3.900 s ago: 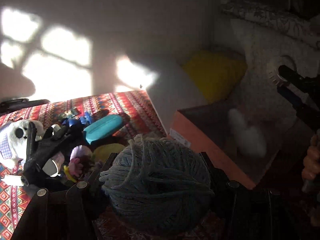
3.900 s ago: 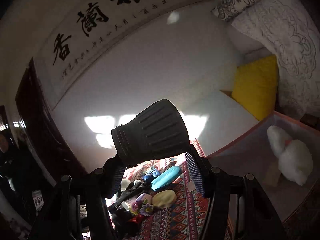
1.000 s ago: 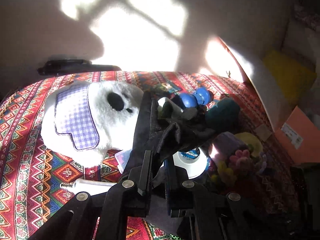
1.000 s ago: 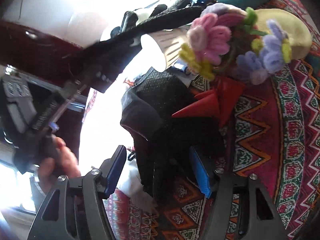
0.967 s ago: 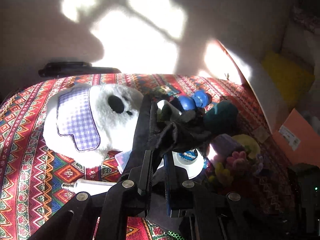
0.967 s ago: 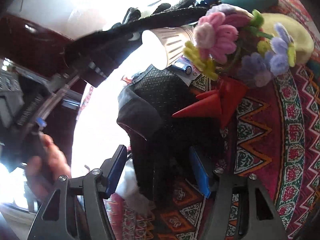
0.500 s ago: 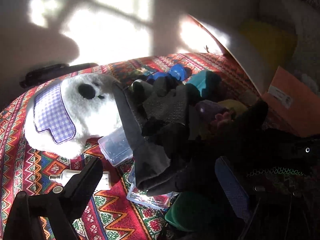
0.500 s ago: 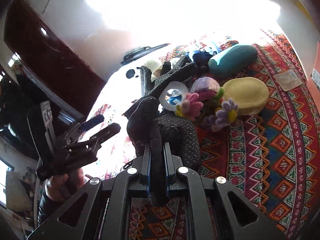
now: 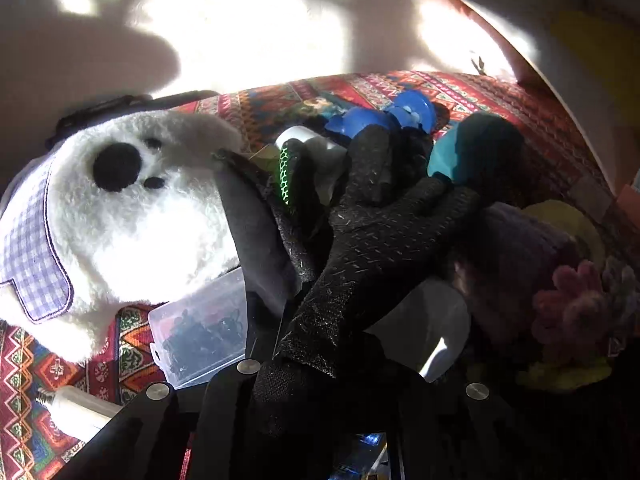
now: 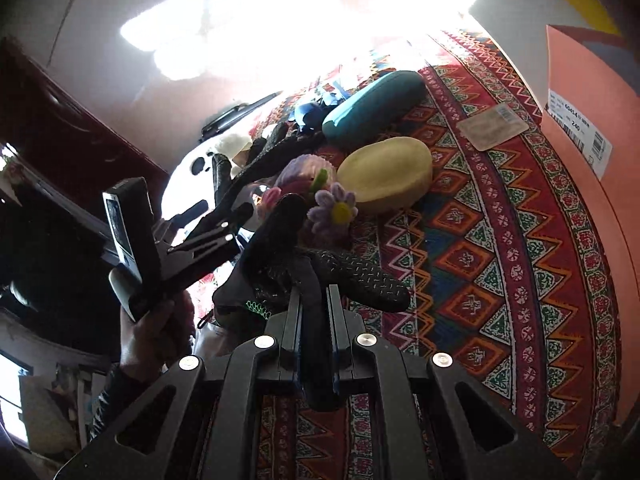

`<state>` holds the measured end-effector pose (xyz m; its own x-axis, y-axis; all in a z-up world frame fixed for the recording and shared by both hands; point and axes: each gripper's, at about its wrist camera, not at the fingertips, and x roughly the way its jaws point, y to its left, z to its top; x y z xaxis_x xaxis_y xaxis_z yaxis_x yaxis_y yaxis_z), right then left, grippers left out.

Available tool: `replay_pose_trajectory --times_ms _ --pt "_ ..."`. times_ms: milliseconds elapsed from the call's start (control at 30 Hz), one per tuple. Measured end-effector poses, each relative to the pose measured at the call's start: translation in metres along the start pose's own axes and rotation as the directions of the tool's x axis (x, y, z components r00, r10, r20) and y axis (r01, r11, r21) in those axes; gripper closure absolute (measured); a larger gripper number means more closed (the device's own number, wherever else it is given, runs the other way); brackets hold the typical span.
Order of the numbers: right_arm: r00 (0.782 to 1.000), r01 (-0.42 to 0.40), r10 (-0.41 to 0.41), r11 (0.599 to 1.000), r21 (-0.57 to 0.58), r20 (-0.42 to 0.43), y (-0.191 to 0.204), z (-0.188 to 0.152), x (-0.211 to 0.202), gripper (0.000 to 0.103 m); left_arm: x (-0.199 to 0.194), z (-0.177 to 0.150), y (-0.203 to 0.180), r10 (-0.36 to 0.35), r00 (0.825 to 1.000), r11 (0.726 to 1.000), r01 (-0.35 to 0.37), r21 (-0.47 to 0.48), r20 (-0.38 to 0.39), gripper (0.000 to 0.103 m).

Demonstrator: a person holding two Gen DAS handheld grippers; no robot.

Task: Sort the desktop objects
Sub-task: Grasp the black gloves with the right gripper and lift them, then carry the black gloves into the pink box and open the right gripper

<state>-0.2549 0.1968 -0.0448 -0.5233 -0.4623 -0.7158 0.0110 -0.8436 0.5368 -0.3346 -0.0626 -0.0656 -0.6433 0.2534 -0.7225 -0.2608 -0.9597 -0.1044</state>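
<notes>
A black textured glove (image 10: 352, 276) is being pinched at its cuff between the pressed-together jaws of the right gripper (image 10: 314, 300), and it is being held clear of the patterned cloth (image 10: 500, 280) so that its limp fingers are hanging free rather than dragging across the other items. A second black glove (image 9: 372, 232) is being gripped at its cuff by the left gripper (image 9: 304, 376), whose jaws are drawn nearly together on the fabric, though the exact contact is being hidden in shadow and is probably a thin pinch. That glove is being left draped over the heap, its fingers lying across a teal case (image 9: 476, 152) and a blue toy (image 9: 400, 114), with a white plush dog (image 9: 132, 208) just beside it and a clear box of small black pieces (image 9: 200, 336) tucked under the plush's edge. Taking each glove by the cuff is judged to be keeping the pair manageable for sorting together. Further out, a yellow sponge-like pad (image 10: 386, 176) and pipe-cleaner flowers (image 10: 334, 208) are being left on the cloth, and an orange cardboard box (image 10: 592, 120) is standing at the cloth's far edge, seemingly as a destination.
</notes>
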Motion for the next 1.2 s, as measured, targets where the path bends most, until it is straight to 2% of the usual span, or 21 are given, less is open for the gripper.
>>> replay_pose_trajectory --times_ms 67,167,267,333,367,400,433,467,533,633,733,833,867,900,967,1033,1100,1200 --pt "1.0 -0.006 0.006 1.0 0.009 0.007 -0.003 0.0 -0.006 0.093 -0.013 -0.001 0.013 -0.08 0.997 0.99 0.08 -0.117 0.007 0.091" --pt "0.999 -0.029 0.029 1.0 0.005 0.036 0.001 0.004 -0.015 0.093 -0.049 -0.007 0.023 -0.164 0.984 0.955 0.176 -0.24 0.072 0.091" --pt "0.996 -0.046 0.046 0.999 -0.003 0.076 0.008 0.009 -0.023 0.093 -0.084 -0.015 0.026 -0.187 0.976 0.926 0.212 -0.312 0.109 0.091" --pt "0.994 -0.058 0.058 0.998 -0.009 0.095 0.014 0.01 -0.029 0.093 -0.1 -0.022 0.027 -0.196 0.976 0.916 0.217 -0.337 0.096 0.084" --pt "0.993 -0.064 0.065 0.998 -0.013 0.102 0.017 0.009 -0.032 0.093 -0.102 -0.028 0.026 -0.171 0.983 0.923 0.182 -0.338 0.063 0.066" --pt "0.992 -0.071 0.073 0.997 -0.017 0.104 0.019 0.009 -0.033 0.093 -0.101 -0.035 0.024 -0.131 0.991 0.938 0.13 -0.321 0.019 0.034" --pt "0.991 -0.076 0.078 0.997 -0.021 0.106 0.022 0.008 -0.036 0.093 -0.1 -0.043 0.022 -0.088 0.996 0.951 0.077 -0.301 -0.023 0.023" --pt "0.991 -0.077 0.079 0.997 -0.027 0.107 0.025 0.006 -0.038 0.093 -0.1 -0.051 0.02 -0.062 0.997 0.961 0.045 -0.273 -0.054 0.017" --pt "0.992 -0.071 0.074 0.997 -0.032 0.105 0.028 0.003 -0.04 0.093 -0.098 -0.069 0.02 -0.047 0.994 0.968 0.021 -0.249 -0.097 0.017" --pt "0.995 -0.057 0.058 0.998 -0.015 0.083 0.025 -0.002 -0.04 0.093 -0.098 -0.084 0.033 -0.021 0.994 0.957 -0.012 -0.29 -0.112 0.017" --pt "0.997 -0.042 0.042 0.999 0.006 0.072 0.017 -0.004 -0.038 0.093 -0.093 -0.089 0.039 0.002 0.991 0.961 -0.039 -0.273 -0.132 0.024" --pt "0.997 -0.047 0.046 0.999 0.02 0.07 0.012 -0.003 -0.037 0.093 -0.084 -0.092 0.036 0.008 0.988 0.975 -0.043 -0.218 -0.157 0.041" --pt "0.996 -0.049 0.048 0.998 0.024 0.07 0.011 -0.002 -0.038 0.093 -0.079 -0.093 0.034 0.022 0.986 0.979 -0.055 -0.197 -0.166 0.053" --pt "0.996 -0.048 0.046 0.999 0.023 0.072 0.011 -0.002 -0.038 0.093 -0.073 -0.093 0.032 0.042 0.984 0.981 -0.074 -0.179 -0.176 0.072" --pt "0.996 -0.045 0.044 0.999 0.022 0.075 0.011 -0.001 -0.038 0.093 -0.064 -0.093 0.032 0.059 0.981 0.979 -0.093 -0.181 -0.184 0.086" --pt "0.996 -0.047 0.045 0.999 0.021 0.074 0.012 -0.001 -0.038 0.093 -0.069 -0.091 0.039 0.023 0.99 0.965 -0.059 -0.256 -0.142 0.094" --pt "0.995 -0.056 0.055 0.998 0.016 0.083 0.015 0.0 -0.041 0.093 -0.088 -0.085 0.043 -0.031 0.997 0.947 0.009 -0.321 -0.064 0.096" --pt "0.991 -0.063 0.065 0.998 -0.018 0.121 0.024 0.002 -0.053 0.093 -0.125 -0.075 0.039 -0.044 0.998 0.942 0.055 -0.33 0.04 0.096"
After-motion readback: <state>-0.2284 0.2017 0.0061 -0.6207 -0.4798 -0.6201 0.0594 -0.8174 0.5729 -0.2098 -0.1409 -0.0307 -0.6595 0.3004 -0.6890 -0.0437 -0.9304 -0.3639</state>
